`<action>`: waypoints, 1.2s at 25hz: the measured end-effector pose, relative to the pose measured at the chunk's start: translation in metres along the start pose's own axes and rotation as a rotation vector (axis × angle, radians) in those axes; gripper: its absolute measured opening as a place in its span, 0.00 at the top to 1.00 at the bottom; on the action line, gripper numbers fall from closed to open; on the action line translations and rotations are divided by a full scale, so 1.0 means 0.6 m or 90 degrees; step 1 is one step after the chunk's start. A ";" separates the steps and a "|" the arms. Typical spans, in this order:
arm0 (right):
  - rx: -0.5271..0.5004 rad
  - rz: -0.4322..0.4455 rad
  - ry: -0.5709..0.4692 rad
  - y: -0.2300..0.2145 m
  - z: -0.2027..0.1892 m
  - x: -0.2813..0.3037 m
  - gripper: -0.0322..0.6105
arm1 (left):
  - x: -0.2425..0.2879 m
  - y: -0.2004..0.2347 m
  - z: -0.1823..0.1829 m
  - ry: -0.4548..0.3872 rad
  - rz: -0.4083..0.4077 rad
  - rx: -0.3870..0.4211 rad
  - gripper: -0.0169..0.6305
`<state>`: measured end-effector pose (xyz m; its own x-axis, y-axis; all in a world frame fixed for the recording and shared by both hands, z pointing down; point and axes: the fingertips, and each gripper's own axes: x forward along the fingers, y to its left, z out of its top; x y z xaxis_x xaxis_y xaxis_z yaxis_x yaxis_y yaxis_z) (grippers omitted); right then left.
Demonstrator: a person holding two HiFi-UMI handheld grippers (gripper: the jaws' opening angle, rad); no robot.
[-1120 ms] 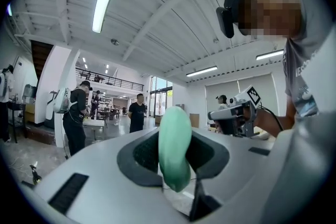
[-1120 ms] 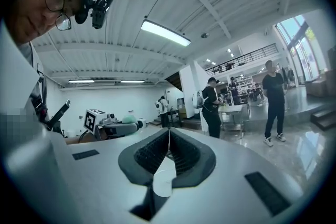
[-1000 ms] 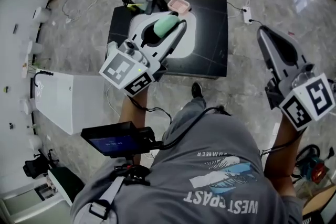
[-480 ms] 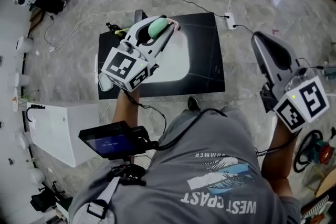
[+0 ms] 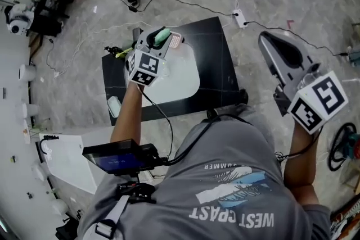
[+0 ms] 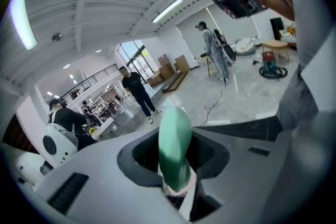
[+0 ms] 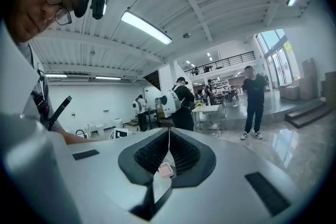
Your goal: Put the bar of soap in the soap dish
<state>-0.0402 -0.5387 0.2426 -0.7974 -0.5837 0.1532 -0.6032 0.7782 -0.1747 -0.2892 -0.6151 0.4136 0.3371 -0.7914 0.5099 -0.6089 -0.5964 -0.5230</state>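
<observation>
Now, in the head view, I am holding my left gripper [image 5: 163,34] above the far side of the black table [image 5: 219,64]. Its jaws are clamping the green bar of soap [image 5: 160,37] just beside the pink soap dish [image 5: 176,40] at the far edge of the white basin [image 5: 180,78]. I judge I am hanging it there so it can go down into the dish. My right gripper [image 5: 265,39] is idling well off to the side, out of the way.

In the left gripper view, the jaws are pinching the soap's lower end, so most of it is sticking out free.

In the right gripper view, the jaws are pressing together, gripping nothing I can name except a tiny pinkish bit at the seam.
</observation>
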 end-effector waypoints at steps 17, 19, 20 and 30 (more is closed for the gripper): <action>0.059 0.001 0.051 -0.142 -0.049 0.046 0.94 | 0.238 -0.034 -0.280 0.330 -0.155 0.277 0.80; 0.060 -0.006 0.057 -0.158 -0.049 0.044 0.94 | 0.252 -0.035 -0.305 0.355 -0.164 0.286 0.80; 0.061 -0.009 0.059 -0.166 -0.049 0.045 0.94 | 0.258 -0.034 -0.315 0.365 -0.168 0.291 0.80; 0.072 -0.021 0.088 -0.220 -0.066 0.052 0.94 | 0.289 -0.045 -0.387 0.444 -0.212 0.346 0.80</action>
<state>0.0153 -0.6503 0.3090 -0.7724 -0.5647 0.2907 -0.6327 0.7240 -0.2749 -0.3810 -0.7050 0.6743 -0.1786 -0.4152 0.8920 -0.0811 -0.8973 -0.4339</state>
